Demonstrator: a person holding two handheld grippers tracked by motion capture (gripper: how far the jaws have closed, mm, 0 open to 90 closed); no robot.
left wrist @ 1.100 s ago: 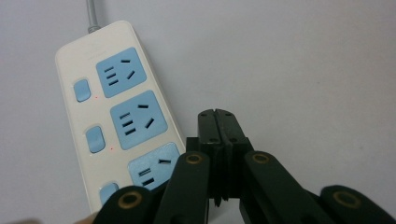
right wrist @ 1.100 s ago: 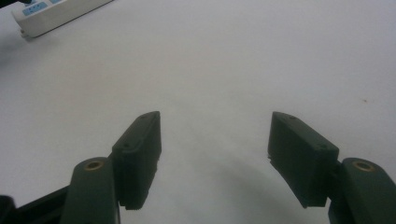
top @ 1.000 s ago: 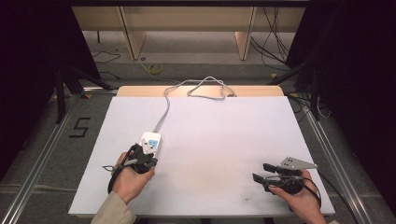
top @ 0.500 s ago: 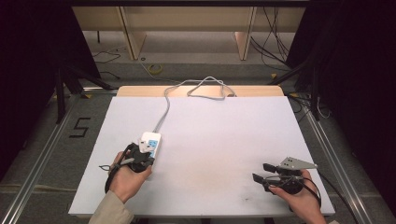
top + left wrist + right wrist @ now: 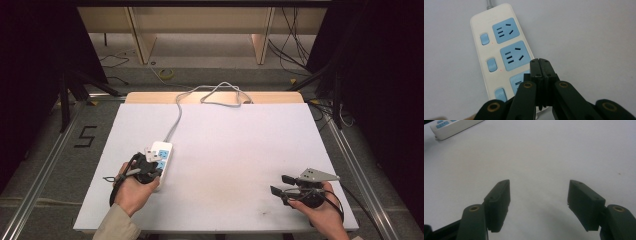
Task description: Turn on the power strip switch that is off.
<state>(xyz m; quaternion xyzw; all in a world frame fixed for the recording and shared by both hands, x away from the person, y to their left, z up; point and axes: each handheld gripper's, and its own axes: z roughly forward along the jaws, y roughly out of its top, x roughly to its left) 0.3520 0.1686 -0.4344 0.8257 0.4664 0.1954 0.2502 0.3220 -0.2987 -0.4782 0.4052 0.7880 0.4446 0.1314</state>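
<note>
- the power strip [image 5: 161,156] sits on the near left part of the white table [image 5: 235,150], with its grey cord [image 5: 176,117] running off to the far edge and looping there
- left gripper [image 5: 541,65] is right over the near end of the strip, jaws pressed together with nothing between them, tips above the lowest blue socket [image 5: 517,83], looks like it's poking or about to press rather than grab
- right gripper [image 5: 539,195] is parked well away on the near right, jaws spread wide and empty, just bare table in front of it
- my guess on handling: hard plastic shell, stiff, pretty light, smooth sides so it'll probably slide on the table if you push it from one end
- the cord is the floppy bit and will drag behind
- I'd grab it across the narrow width at the long edges, mid-body, not by the switches [image 5: 492,65] or the cord
</note>
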